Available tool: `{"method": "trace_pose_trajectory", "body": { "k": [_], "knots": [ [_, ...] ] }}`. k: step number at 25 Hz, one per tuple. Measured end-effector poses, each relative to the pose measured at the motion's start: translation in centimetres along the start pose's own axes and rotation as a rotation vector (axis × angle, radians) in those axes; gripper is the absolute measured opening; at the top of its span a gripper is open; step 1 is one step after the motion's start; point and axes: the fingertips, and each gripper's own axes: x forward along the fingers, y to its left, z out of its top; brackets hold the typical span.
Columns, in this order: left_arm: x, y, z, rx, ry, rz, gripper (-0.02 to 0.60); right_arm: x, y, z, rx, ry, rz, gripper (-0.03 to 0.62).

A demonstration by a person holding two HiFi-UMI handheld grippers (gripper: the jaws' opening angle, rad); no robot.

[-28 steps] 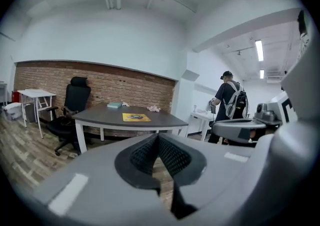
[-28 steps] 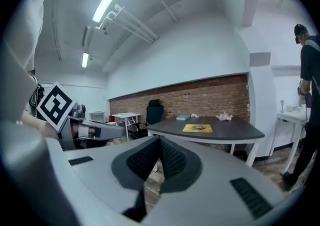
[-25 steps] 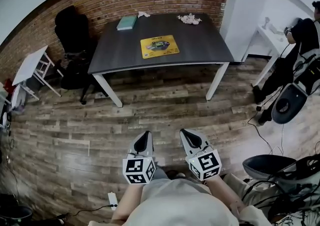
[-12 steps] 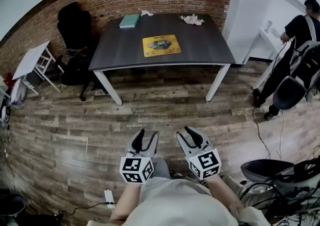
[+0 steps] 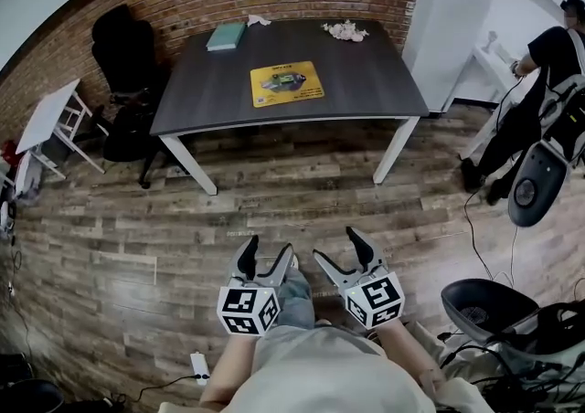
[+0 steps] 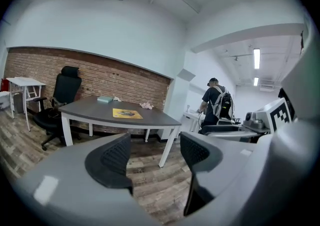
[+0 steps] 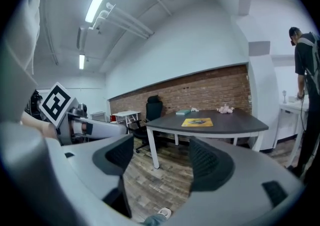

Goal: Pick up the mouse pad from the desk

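Observation:
The yellow mouse pad (image 5: 287, 83) lies flat near the middle of the dark desk (image 5: 210, 100), far ahead of me across the wooden floor. It also shows on the desk in the left gripper view (image 6: 127, 114) and the right gripper view (image 7: 197, 122). My left gripper (image 5: 268, 254) and right gripper (image 5: 337, 250) hover side by side close to my body, well short of the desk. Both point toward it. The jaws of the left gripper (image 6: 152, 152) and right gripper (image 7: 160, 155) are opening, with nothing between them.
On the desk's far side lie a teal book (image 5: 226, 36) and a crumpled white cloth (image 5: 345, 31). A black office chair (image 5: 123, 46) and a small white table (image 5: 46, 119) stand at the left. A person (image 5: 548, 73) stands at the right beside round seats (image 5: 484, 306) and cables.
Both grippers' jaws have gone from shut to spread apart. The person at the right has shifted position.

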Motion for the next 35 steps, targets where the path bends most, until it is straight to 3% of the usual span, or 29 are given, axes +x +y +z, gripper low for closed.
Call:
{"method": "trace_pose_trajectory", "body": {
  "k": [21,35],
  "knots": [
    [18.4,12.7,10.1,0.016,-0.017,-0.007,0.295,20.4,-11.1,8.6,-0.002,-0.030,0.006,0.359],
    [26.6,20.9,13.2,0.031,0.015,-0.040,0.295,31.0,-15.2,10.7,0.019,-0.026,-0.040,0.359]
  ]
}}
